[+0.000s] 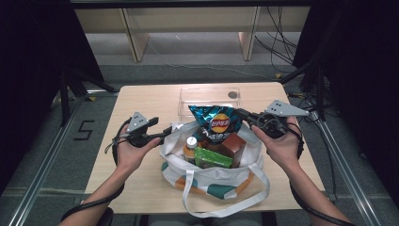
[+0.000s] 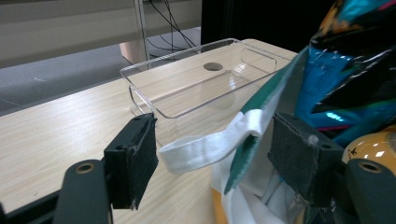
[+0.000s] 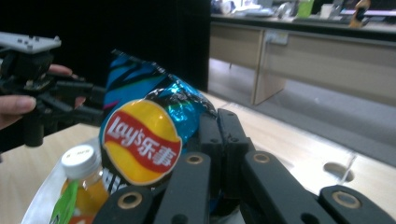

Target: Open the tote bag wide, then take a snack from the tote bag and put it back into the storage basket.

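Now, from the high view, the right tongs (image 1: 242, 114) pinch the blue crinkly foil crisp bag (image 1: 217, 121) above the white-and-teal cloth tote bag (image 1: 212, 169) on the bench (image 1: 141, 179); unpacking has barely begun, I judge. In the left gripper view, the left tongs (image 2: 219, 156) stand wide around the tote's white strap (image 2: 205, 147). In the right gripper view, the closed pads are hidden behind the linkage.

I'm looking along my right gripper (image 3: 219, 135), whose jaws are pinching the edge of the blue Lay's chip bag (image 3: 149, 121). An orange-drink bottle (image 3: 81, 179) with a white cap is standing below it. The left gripper (image 3: 93, 105) is hovering beyond, held by a hand (image 3: 16, 107).
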`<state>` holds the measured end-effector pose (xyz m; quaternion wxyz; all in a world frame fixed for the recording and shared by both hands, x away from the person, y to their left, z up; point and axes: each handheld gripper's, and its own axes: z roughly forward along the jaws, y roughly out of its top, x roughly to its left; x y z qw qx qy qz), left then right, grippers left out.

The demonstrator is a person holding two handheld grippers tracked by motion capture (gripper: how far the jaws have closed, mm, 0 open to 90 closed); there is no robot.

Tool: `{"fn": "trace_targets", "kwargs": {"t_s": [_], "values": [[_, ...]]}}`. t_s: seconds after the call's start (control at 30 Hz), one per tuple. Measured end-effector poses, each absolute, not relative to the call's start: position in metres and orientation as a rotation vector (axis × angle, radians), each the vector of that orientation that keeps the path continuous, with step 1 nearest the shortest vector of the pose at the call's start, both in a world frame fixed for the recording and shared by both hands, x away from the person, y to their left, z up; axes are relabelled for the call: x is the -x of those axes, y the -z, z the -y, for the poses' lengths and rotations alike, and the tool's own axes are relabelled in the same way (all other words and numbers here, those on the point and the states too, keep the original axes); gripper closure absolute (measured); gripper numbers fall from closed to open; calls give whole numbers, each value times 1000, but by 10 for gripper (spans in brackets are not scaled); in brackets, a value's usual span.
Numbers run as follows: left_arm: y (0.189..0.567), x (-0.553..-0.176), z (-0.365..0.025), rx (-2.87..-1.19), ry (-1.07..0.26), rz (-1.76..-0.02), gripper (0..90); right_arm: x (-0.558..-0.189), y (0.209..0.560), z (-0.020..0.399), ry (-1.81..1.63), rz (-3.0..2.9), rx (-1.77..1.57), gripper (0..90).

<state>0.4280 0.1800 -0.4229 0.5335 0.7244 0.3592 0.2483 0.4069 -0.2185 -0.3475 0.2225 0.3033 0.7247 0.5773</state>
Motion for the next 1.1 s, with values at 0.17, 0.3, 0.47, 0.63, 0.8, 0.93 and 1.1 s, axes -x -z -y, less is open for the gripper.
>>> {"fn": "trace_targets", "kwargs": {"t_s": [0.17,0.3,0.47,0.63,0.8,0.93,1.1], "values": [[423,-429,-181,-1714,-603,-850,312,-405,337,221,-1610,-1943,-825,900],[424,-427,-181,-1725,-603,-862,311,-408,333,224,-1613,-1912,-807,900],[424,-426,-183,-1727,-618,-860,310,-406,334,222,-1631,-1923,-843,900],[424,-424,-183,-1721,-616,-861,309,-407,332,224,-1628,-1910,-816,900],[422,-424,-185,-1709,-620,-854,309,-410,329,226,-1633,-1886,-826,900],[421,-424,-185,-1711,-631,-846,307,-409,328,223,-1638,-1888,-845,900],[419,-425,-184,-1695,-629,-850,307,-411,325,225,-1648,-1874,-839,900]]}}
